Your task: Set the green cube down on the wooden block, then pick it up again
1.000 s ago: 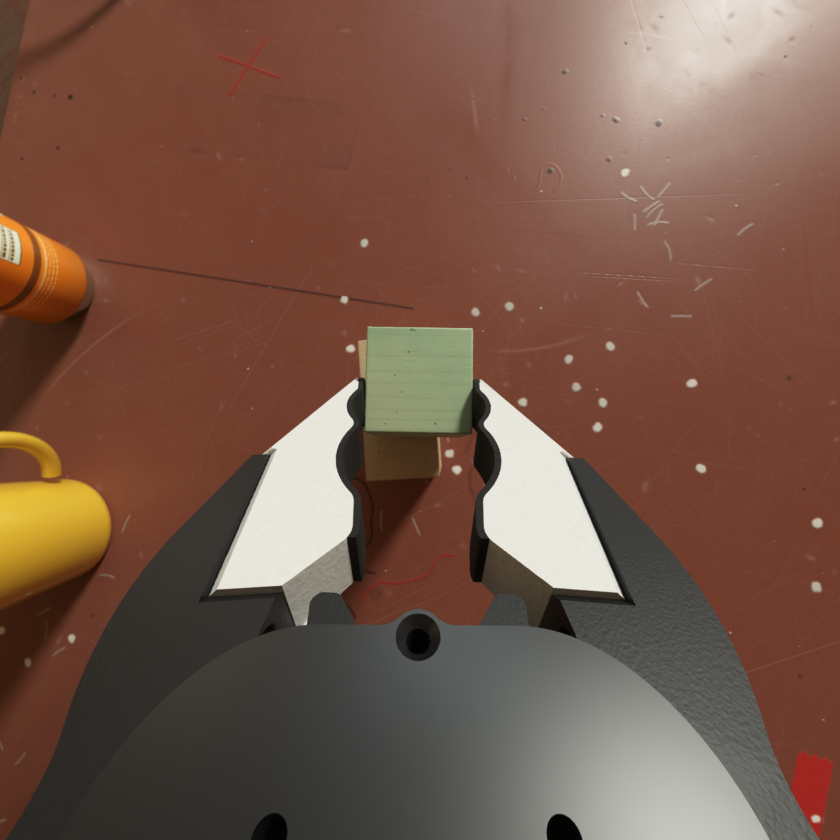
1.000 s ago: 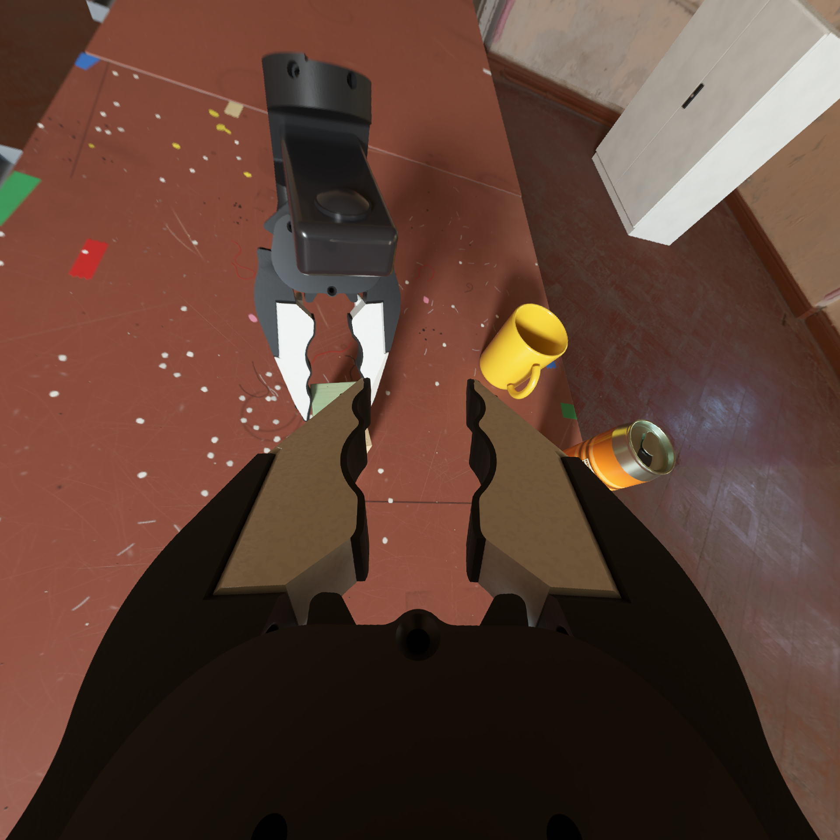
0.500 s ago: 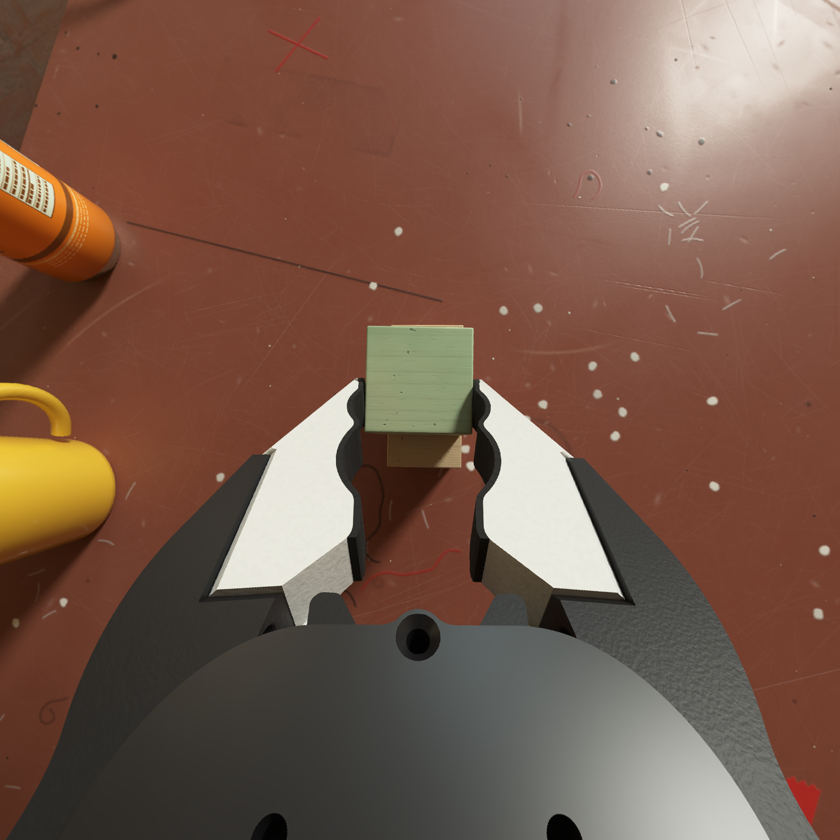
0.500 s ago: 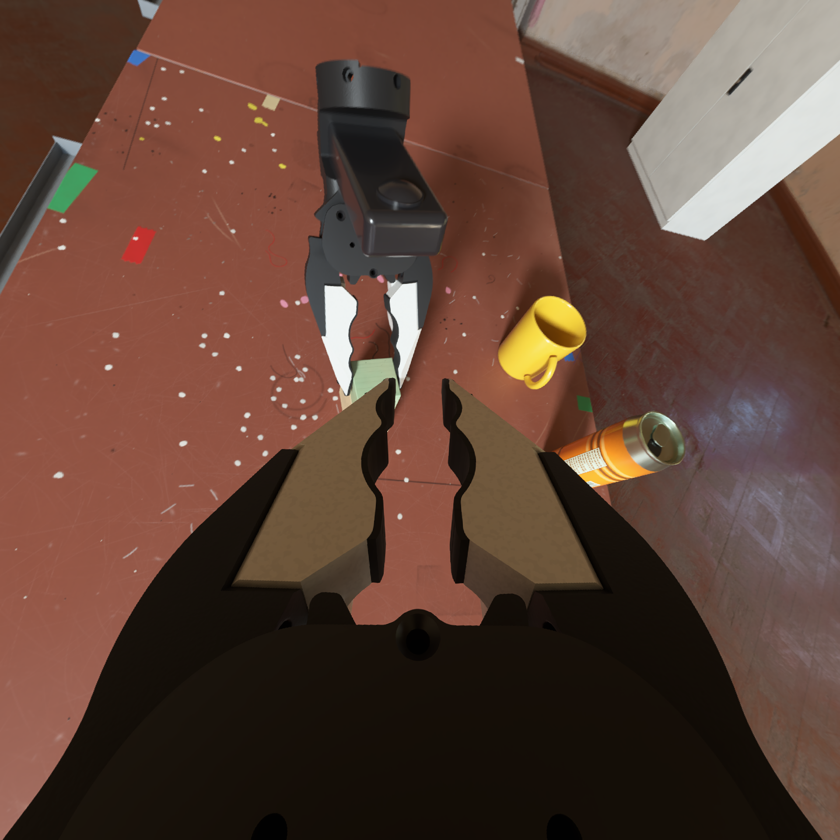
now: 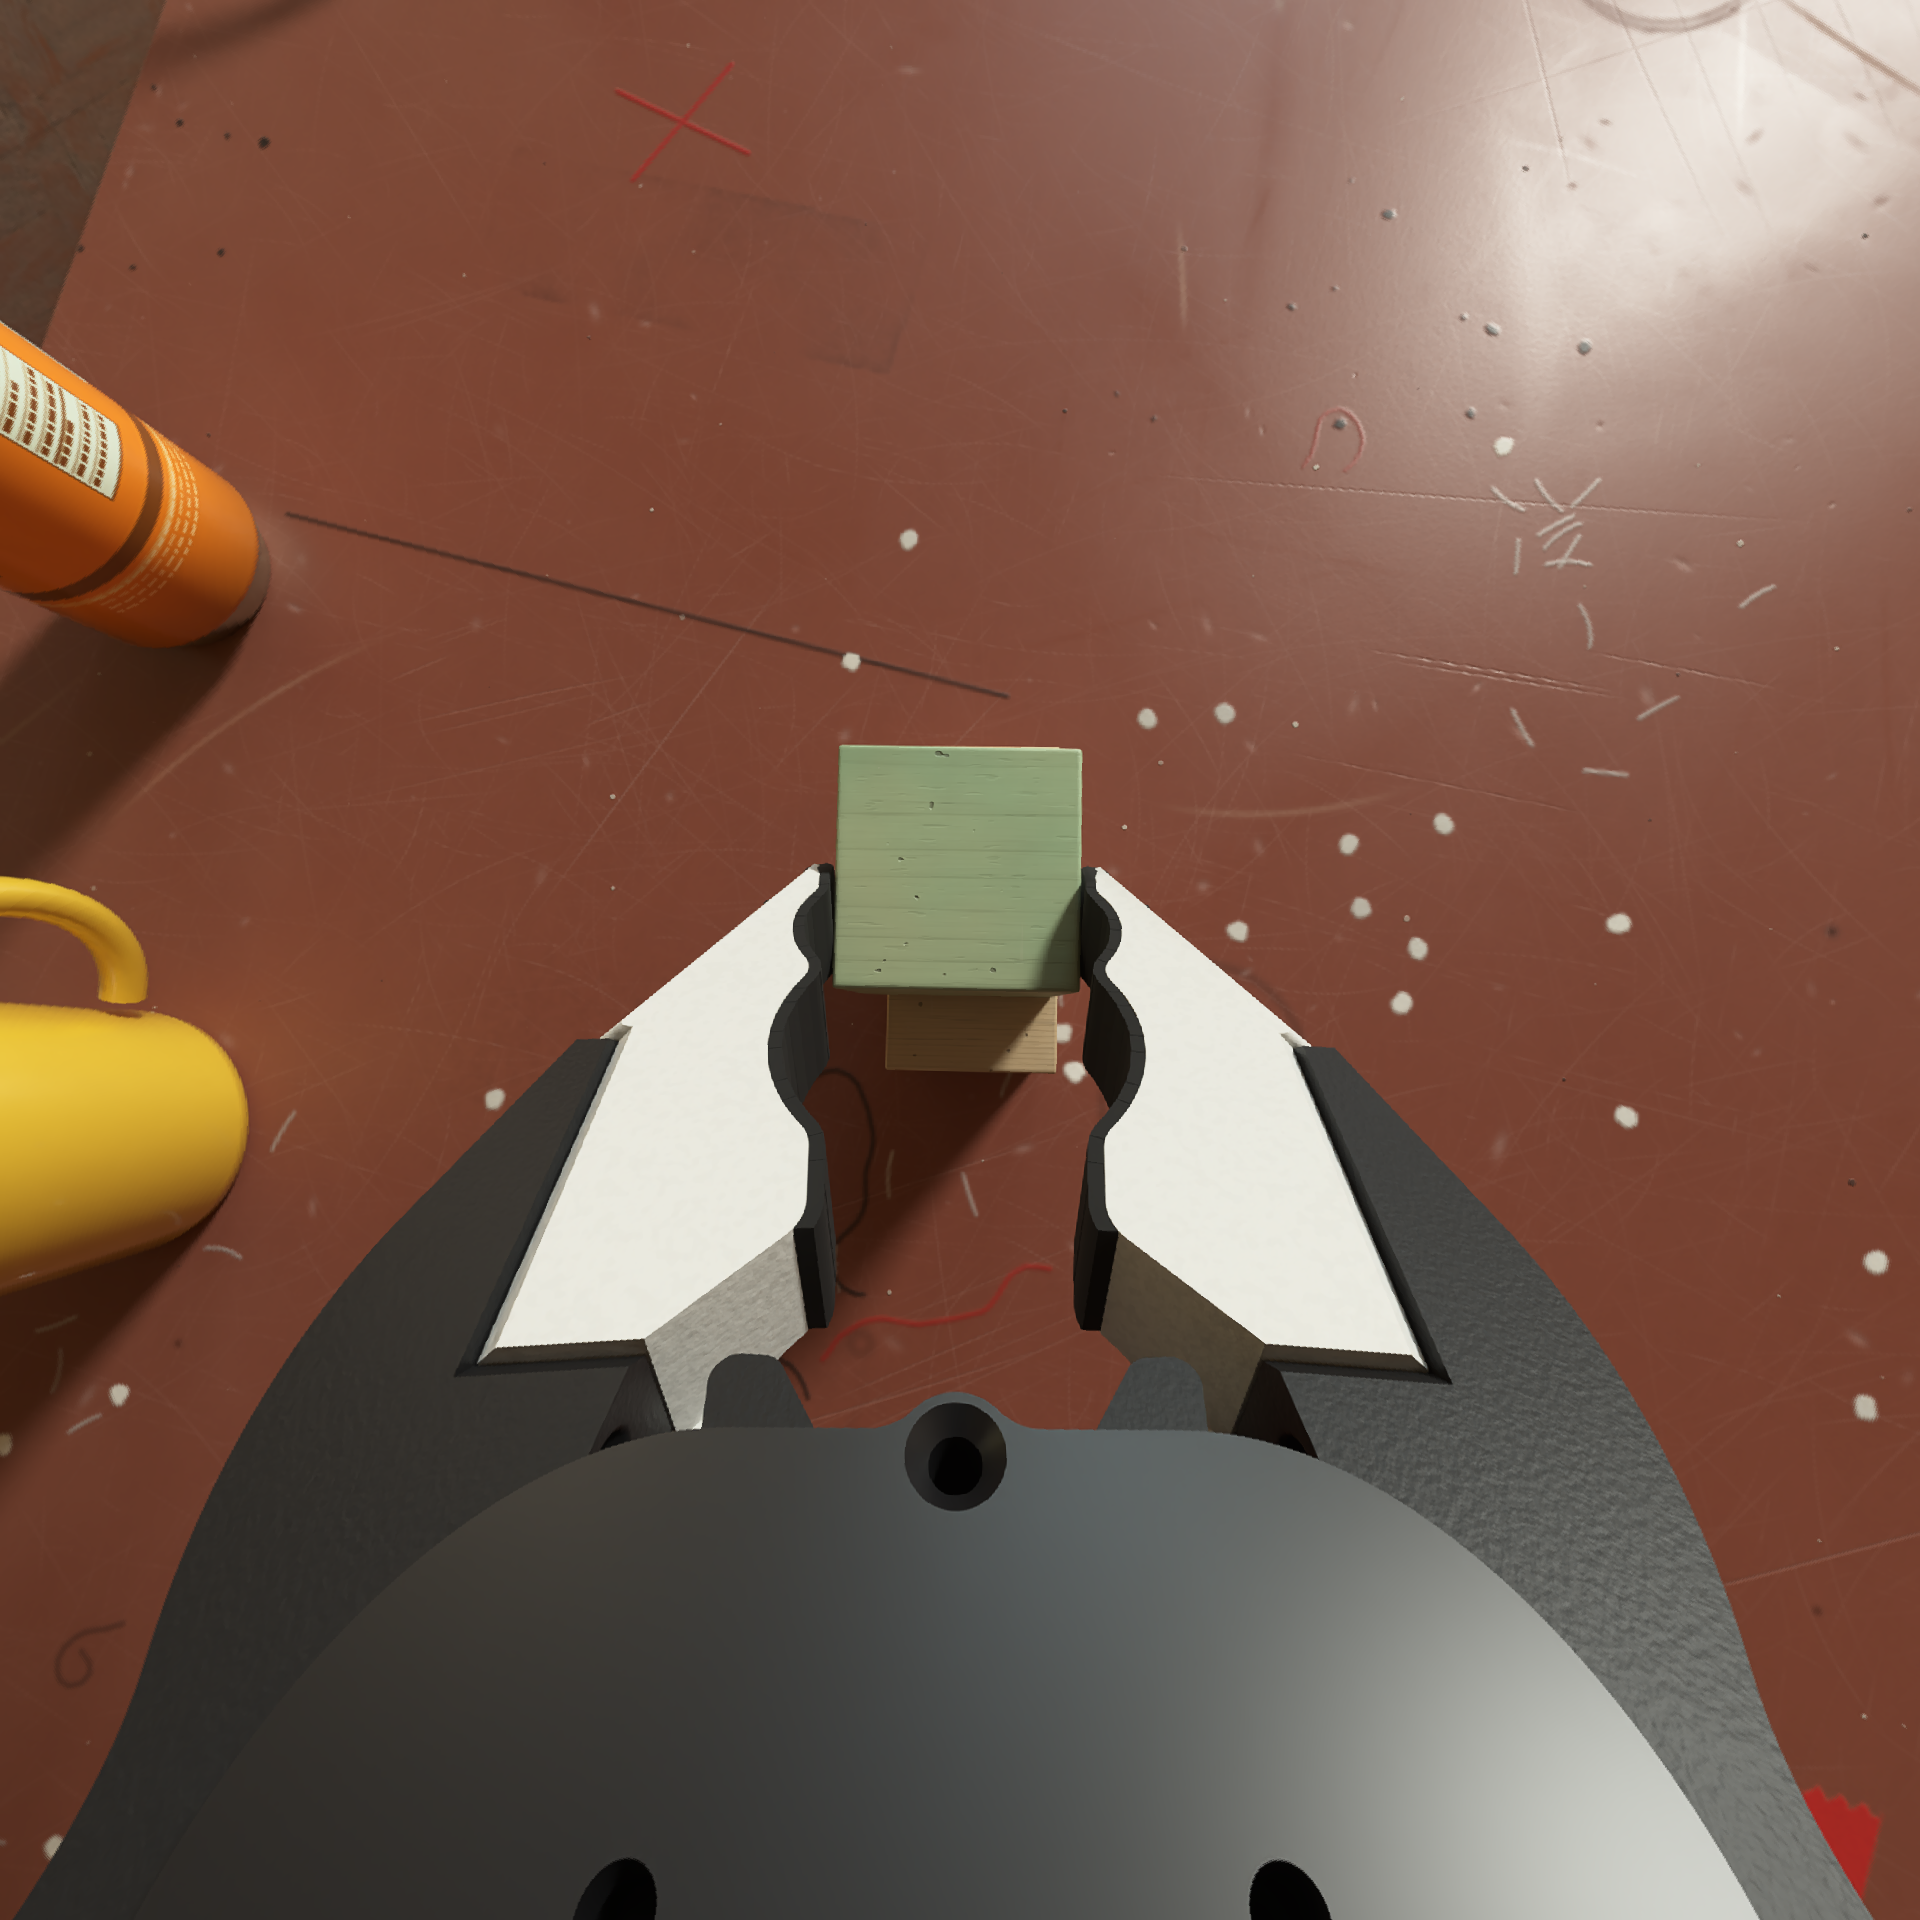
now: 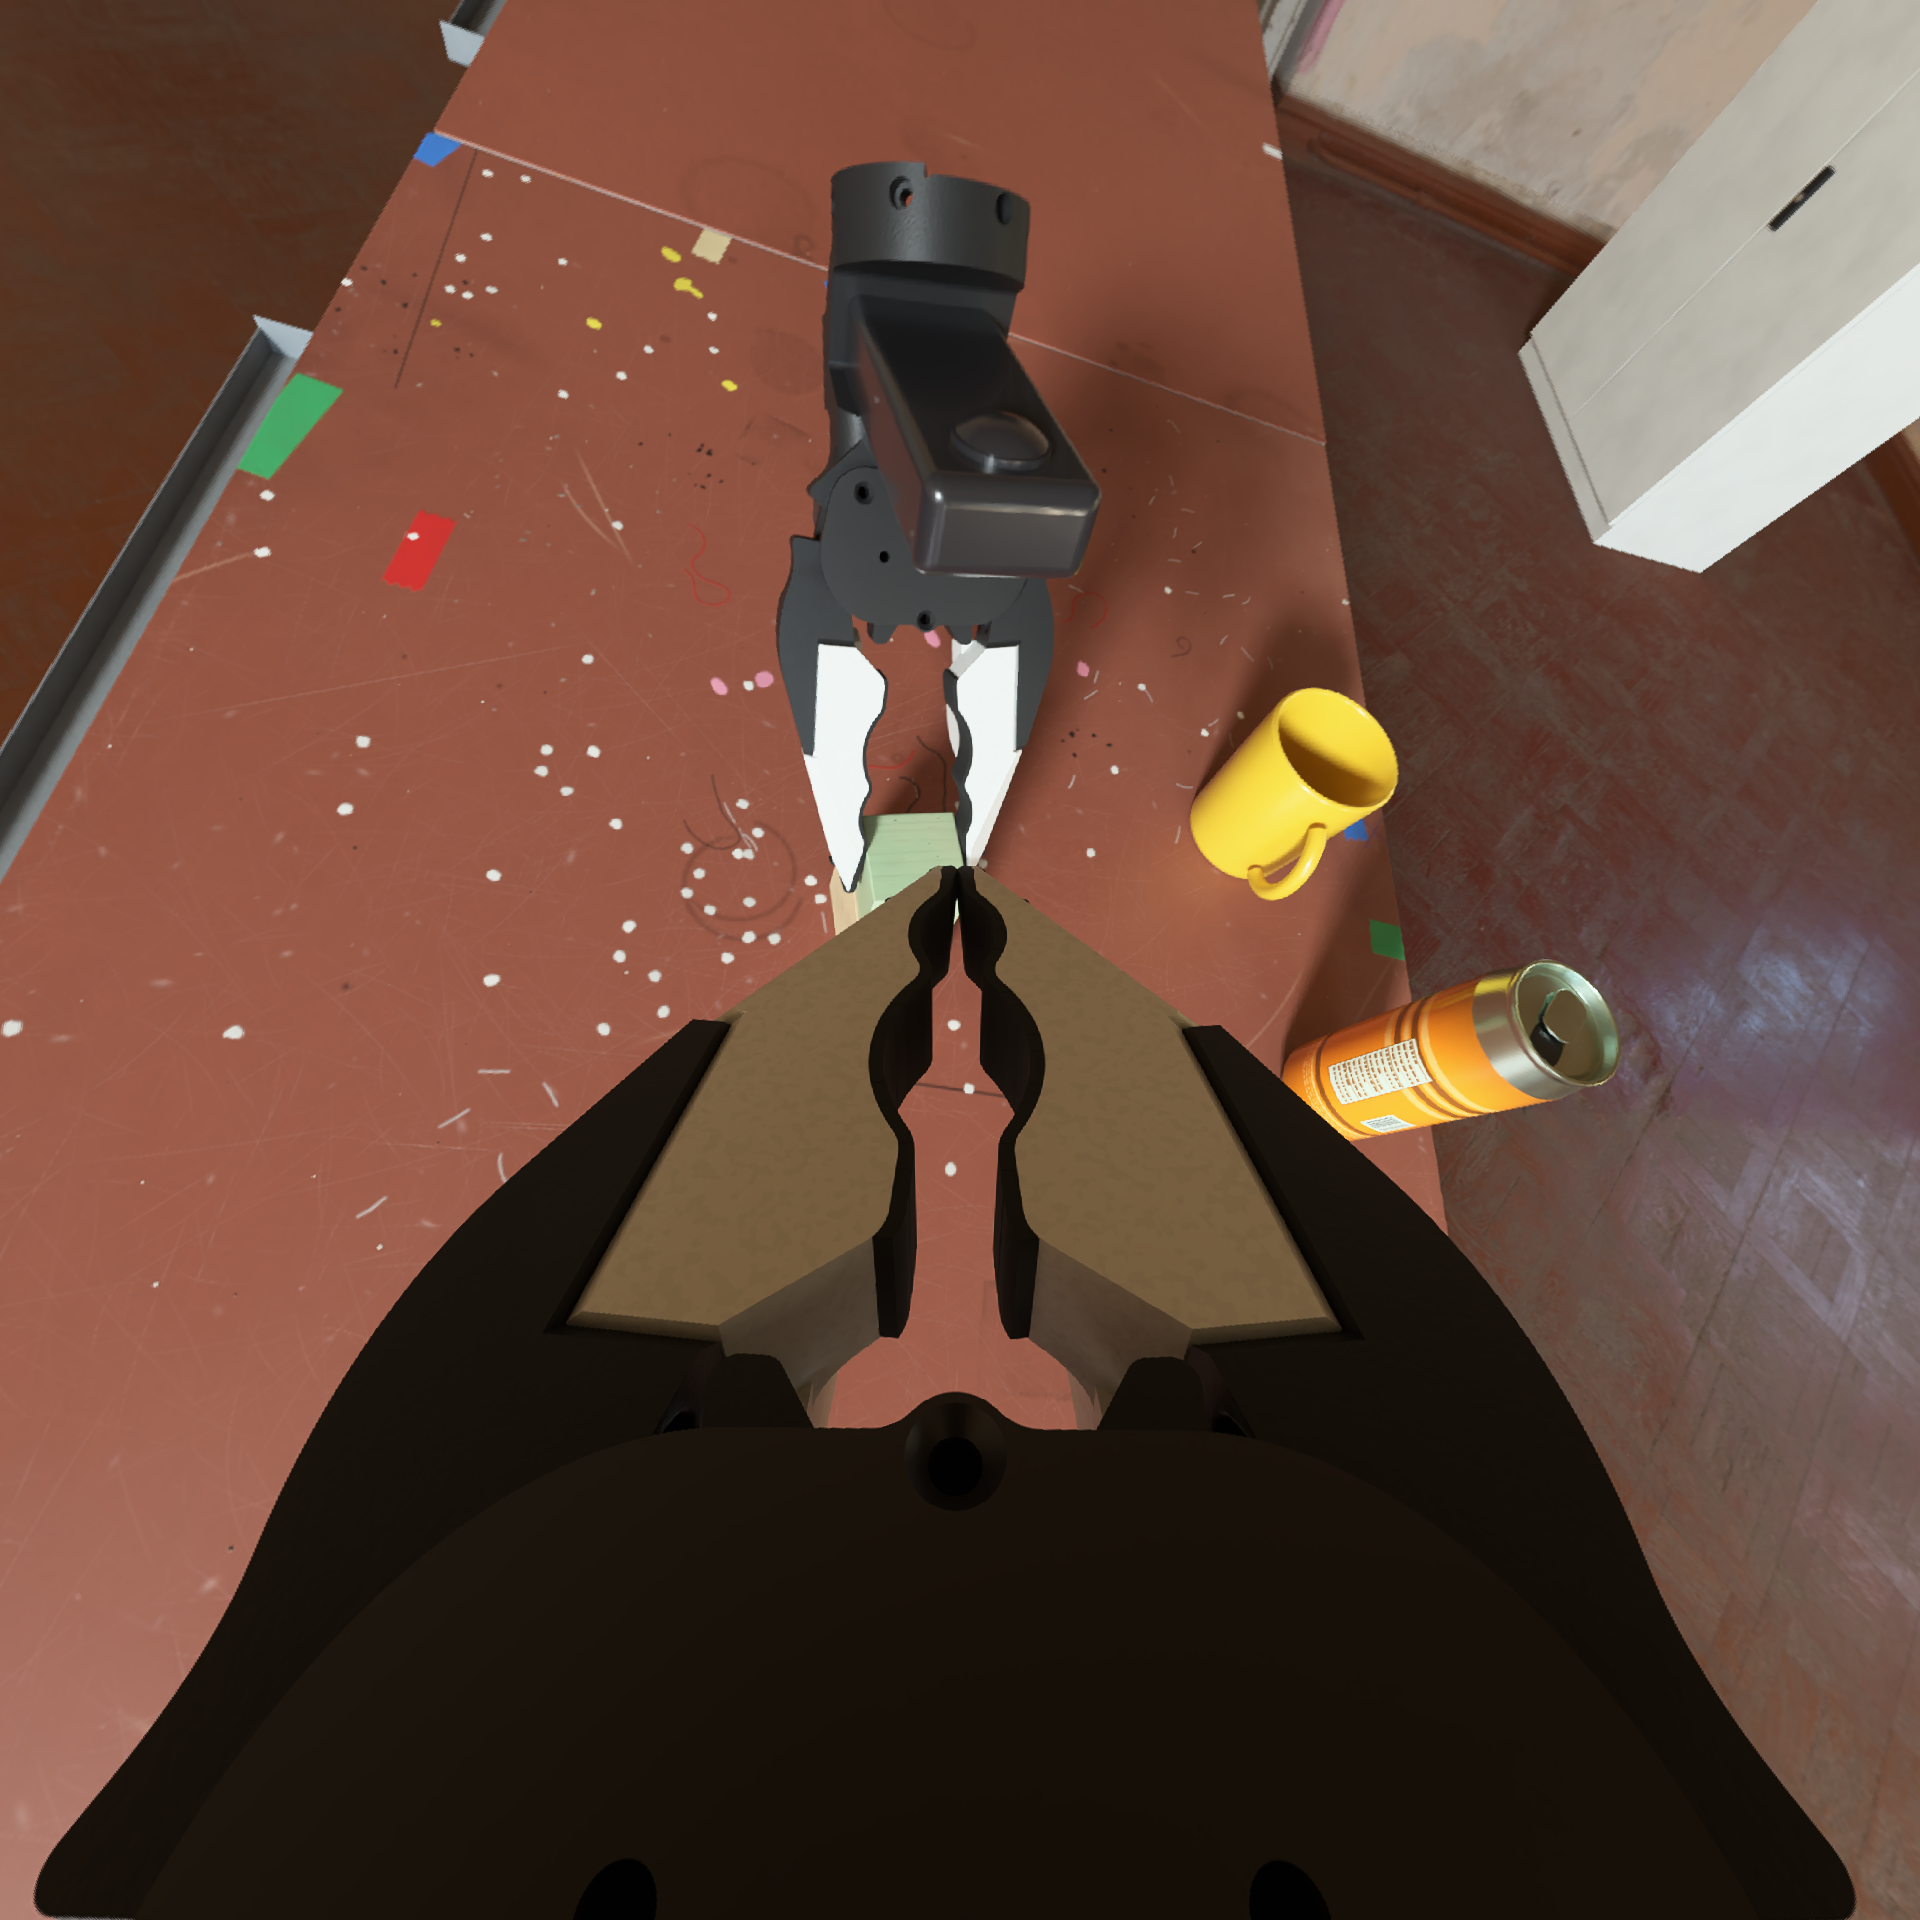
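Tabletop (image 5: 1351, 312) clutter: mug (image 5: 94, 1132) (yellow); can (image 5: 104, 499)

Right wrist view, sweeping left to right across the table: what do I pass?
Green tape patch → red tape patch → left gripper holding the green cube → yellow mug → orange can.

Bright, sharp pictures; glare whitens the table (image 5: 1714, 208) at upper right, shadows fall lower left, edges bulge.
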Tool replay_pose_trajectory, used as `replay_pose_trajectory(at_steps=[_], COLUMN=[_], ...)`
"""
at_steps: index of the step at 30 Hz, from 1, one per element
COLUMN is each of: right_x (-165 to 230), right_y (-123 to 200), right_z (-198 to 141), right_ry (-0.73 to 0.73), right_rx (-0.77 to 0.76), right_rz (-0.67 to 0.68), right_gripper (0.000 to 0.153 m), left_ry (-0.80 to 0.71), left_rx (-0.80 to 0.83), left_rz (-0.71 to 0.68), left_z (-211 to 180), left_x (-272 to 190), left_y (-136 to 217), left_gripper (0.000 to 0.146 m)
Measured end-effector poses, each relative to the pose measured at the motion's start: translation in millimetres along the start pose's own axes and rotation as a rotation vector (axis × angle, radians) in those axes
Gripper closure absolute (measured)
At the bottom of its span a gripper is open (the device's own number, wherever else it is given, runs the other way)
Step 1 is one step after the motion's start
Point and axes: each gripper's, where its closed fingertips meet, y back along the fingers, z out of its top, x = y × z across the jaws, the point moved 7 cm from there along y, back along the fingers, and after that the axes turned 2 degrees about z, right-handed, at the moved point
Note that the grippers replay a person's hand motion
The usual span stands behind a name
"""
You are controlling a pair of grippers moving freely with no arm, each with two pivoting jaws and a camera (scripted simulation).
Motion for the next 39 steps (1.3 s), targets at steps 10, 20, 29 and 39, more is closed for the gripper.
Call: replay_pose_trajectory(at_steps=[10, 20, 29, 39], right_x=[8.5, 12.6, 12.9, 14.8], right_y=[-8.0, -17.0, -20.0, -22.2], right_z=[-6.2, -13.7, -19.1, -21.3], right_ry=[0.008, -0.014, -0.019, -0.022], right_rx=[0.063, 0.122, 0.162, 0.178], right_rz=[0.087, 0.140, 0.148, 0.169], right_gripper=[0.153, 0.148, 0.148, 0.149], left_ry=[0.007, 0.005, 0.004, -0.006], left_rx=[-0.023, -0.020, -0.024, -0.027], left_rz=[-0.045, -0.045, -0.047, -0.043], left_z=[-1.2, -1.8, -2.1, -2.1], left_x=[-2.4, -2.1, -2.0, -2.4], left_y=[-1.1, -0.8, -0.7, -0.5], left_gripper=[0.095, 0.099, 0.099, 0.099])
